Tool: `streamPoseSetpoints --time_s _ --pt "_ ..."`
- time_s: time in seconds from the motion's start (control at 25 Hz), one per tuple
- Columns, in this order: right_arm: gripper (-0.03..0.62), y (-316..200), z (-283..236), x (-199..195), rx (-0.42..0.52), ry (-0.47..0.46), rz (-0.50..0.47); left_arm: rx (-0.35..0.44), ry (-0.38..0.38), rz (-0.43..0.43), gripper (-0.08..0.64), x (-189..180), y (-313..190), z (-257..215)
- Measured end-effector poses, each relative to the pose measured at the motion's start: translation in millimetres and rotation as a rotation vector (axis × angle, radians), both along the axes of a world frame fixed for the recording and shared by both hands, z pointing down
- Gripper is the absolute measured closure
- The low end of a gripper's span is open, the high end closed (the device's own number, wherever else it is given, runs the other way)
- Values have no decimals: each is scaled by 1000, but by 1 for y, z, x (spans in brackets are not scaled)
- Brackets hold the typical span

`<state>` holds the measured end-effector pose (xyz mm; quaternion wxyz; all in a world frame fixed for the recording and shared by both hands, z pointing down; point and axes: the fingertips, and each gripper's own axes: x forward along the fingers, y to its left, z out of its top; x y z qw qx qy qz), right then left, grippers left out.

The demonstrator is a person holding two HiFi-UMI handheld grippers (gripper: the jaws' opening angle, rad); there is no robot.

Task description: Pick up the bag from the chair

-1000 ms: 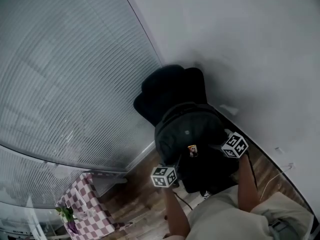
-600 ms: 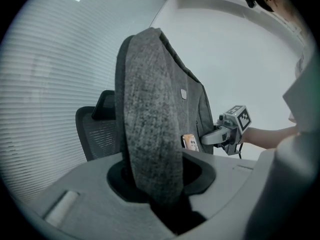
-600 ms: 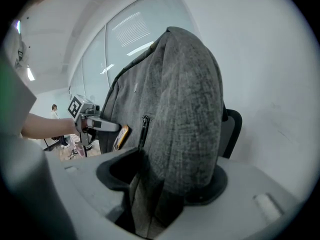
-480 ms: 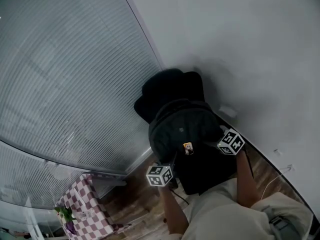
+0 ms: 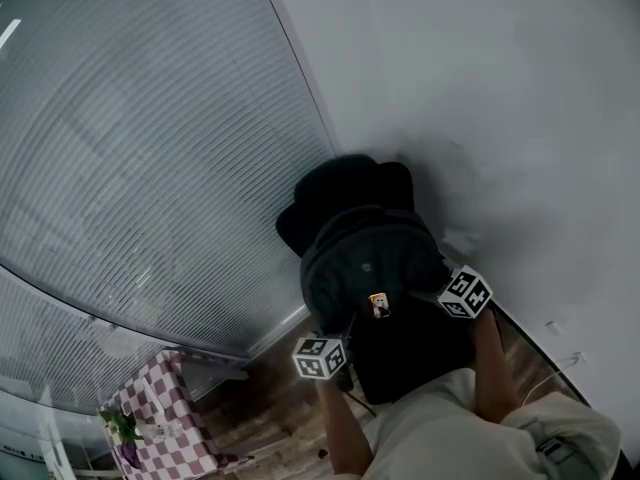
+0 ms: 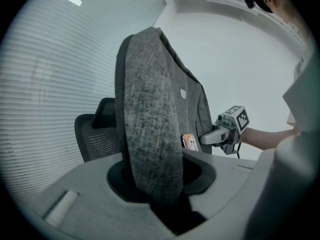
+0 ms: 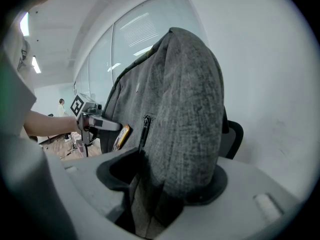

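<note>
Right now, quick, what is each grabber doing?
Left gripper: closed on one side of the bag.
Right gripper: closed on the bag's other side.

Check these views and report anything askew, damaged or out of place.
Nothing stands out. The grey fabric backpack is held upright, the left gripper and right gripper clamped on its two sides, with no visible damage.

Bag (image 6: 150, 129): heathered grey woven cloth, matt, slightly rough.
Chair (image 6: 97, 134): black open mesh back in a smooth, dark plastic-looking frame.
Floor (image 5: 262, 393): brown wood boards, low sheen.
Wall (image 5: 480, 88): smooth, matt white.
Blinds (image 5: 150, 148): fine pale slats, matt.
Checked cover (image 5: 165, 408): cloth.
</note>
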<state>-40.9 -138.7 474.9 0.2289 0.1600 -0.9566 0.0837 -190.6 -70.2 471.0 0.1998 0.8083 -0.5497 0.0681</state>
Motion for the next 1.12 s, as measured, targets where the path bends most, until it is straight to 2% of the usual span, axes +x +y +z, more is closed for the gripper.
streamPoseSetpoints --time_s 0.28,0.68,1.12 --pt "321 -1 -11 11 0 -12 13 -13 -22 0 434 10 -3 -12" --pt "321 5 -1 6 -3 -14 9 -31 -28 0 434 6 4 -4" --pt "321 12 4 15 -2 3 18 -54 -9 11 434 15 9 3"
